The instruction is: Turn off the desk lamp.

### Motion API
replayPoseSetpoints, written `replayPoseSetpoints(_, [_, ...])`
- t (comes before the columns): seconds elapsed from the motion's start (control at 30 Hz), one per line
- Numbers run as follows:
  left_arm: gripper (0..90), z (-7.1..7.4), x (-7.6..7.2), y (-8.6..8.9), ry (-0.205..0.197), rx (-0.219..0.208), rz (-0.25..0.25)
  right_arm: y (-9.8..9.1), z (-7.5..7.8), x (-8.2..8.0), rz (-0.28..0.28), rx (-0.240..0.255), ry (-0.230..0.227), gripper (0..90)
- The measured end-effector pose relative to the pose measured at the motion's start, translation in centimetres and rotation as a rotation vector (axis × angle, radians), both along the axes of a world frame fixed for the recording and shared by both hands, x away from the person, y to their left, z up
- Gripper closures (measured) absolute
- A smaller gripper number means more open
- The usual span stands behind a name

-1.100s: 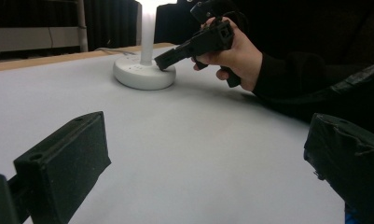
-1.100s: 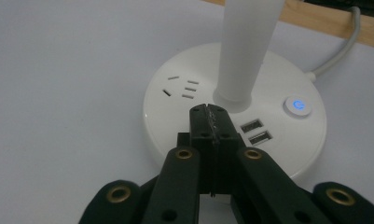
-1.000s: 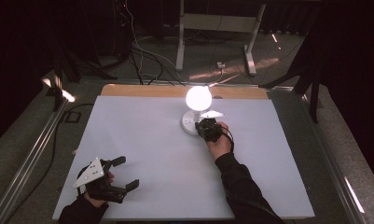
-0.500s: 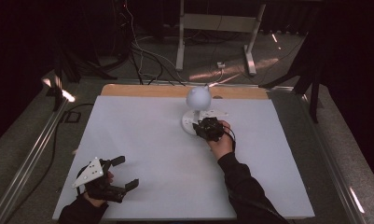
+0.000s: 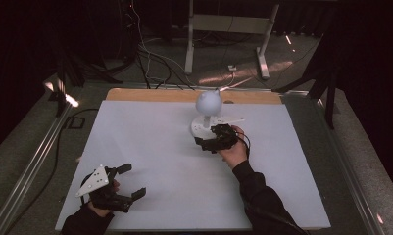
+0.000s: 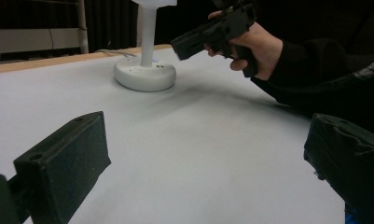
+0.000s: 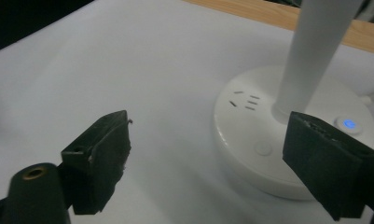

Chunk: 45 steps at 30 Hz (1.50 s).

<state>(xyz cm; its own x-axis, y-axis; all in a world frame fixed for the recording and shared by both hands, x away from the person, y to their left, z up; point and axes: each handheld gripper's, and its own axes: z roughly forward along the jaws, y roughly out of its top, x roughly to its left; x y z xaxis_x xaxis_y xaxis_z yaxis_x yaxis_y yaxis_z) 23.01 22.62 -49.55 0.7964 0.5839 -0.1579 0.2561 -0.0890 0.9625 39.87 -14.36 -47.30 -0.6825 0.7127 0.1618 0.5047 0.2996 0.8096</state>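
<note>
right gripper (image 5: 208, 142) has its jaws apart; they've just been opening, with nothing between them. it hangs just above the near edge of the lamp base (image 5: 202, 128), not touching it. in the right gripper view (image 7: 208, 163) the round white base (image 7: 250, 140) sits between and beyond the two black pads, with a blue lit button (image 7: 349, 124) near the stem (image 7: 315, 51) and socket slots (image 7: 245, 100) on top. left gripper (image 5: 133, 183) also has its jaws wide apart and empty, low over the near left part of the white table (image 5: 150, 147), well apart from the lamp. the lamp stands at the far middle of the table, upright, with its globe head (image 5: 208, 101) looking dim grey. the left gripper view shows the base (image 6: 145, 74) and the right hand (image 6: 254, 46) just beside it, holding its gripper above the table.
</note>
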Motion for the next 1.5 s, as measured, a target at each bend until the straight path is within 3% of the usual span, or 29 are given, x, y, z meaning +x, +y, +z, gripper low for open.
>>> replayPoseSetpoints(0.07, [0.6,0.0,0.0,0.0,0.000,0.000,-0.001,-0.1,0.4,-0.2,0.040,0.014,0.002,1.5])
replayPoseSetpoints(0.13, [0.6,0.0,0.0,0.0,0.001,-0.003,-0.001,-0.1,0.7,-0.4,0.054,0.006,-0.017,0.0])
replayPoseSetpoints(0.17, [0.5,0.0,0.0,0.0,0.001,-0.002,-0.001,-0.1,0.9,-0.6,0.061,0.004,-0.004,0.0])
replayPoseSetpoints(0.3, [0.6,-0.1,0.1,-0.1,0.003,-0.001,-0.002,-0.3,1.4,-1.2,0.072,-0.039,-0.022,0.0])
replayPoseSetpoints(0.67, [0.6,-0.1,0.1,-0.2,0.004,-0.001,-0.006,-2.4,2.7,-2.9,0.148,0.023,-0.002,0.0])
replayPoseSetpoints(1.17, [0.6,0.0,0.2,-0.3,0.002,0.000,-0.013,-7.0,3.4,-6.9,0.117,0.057,-0.045,0.0])
replayPoseSetpoints(1.5, [0.6,0.0,0.2,-0.3,-0.002,0.000,-0.012,-10.3,1.7,-9.4,0.074,0.059,-0.080,0.0])
